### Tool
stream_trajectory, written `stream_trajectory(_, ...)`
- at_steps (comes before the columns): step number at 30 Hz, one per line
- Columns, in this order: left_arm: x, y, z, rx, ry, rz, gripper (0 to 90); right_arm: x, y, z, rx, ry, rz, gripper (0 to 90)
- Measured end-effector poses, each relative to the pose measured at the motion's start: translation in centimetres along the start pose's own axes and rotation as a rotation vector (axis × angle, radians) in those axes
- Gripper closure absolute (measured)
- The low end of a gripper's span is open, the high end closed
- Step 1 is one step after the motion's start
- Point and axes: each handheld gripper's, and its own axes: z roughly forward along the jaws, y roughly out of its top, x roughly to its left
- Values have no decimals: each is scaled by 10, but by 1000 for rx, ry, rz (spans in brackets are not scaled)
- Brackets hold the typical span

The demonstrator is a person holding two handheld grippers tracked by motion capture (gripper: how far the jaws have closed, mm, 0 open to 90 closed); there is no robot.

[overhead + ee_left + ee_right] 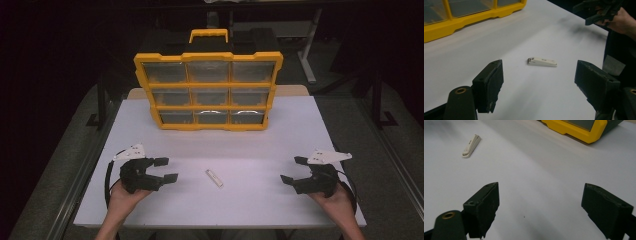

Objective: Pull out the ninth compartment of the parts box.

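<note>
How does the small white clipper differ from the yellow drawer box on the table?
The white clipper is small and slim; the yellow drawer box is far larger. The clipper lies flat near the front of the table, between the left gripper and the right gripper; the box stands upright at the back. The clipper is one plain piece; the box has nine clear drawers and a handle. Both rest on the table, untouched.

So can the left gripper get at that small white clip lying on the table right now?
Probably yes. The left gripper is open and faces the white clip, with bare table between them. The yellow organizer stands well behind.
</note>
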Motion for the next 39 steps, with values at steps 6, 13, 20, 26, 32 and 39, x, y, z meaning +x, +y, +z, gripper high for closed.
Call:
stream_trajectory(6, 3, 7, 15, -4, -55, -21, 221, 1, 1, 2, 11, 0, -7, 139)
stream_trajectory(13, 3, 18, 30, 9, -42, -25, 207, 0, 0, -1, 8, -1, -3, 139)
stream_trajectory(20, 3, 32, 48, 26, -65, -36, 159, 0, 1, 0, 0, 4, -11, 139)
stream_trajectory(26, 7, 43, 67, 13, -103, -79, 163, 0, 1, 0, 6, 3, -16, 139)
stream_trajectory(32, 7, 49, 81, -20, -89, -100, 247, -1, 0, 0, 7, 5, -8, 139)
stream_trajectory(39, 7, 60, 99, -44, -96, -137, 268, -2, 0, -1, 3, 4, -9, 139)
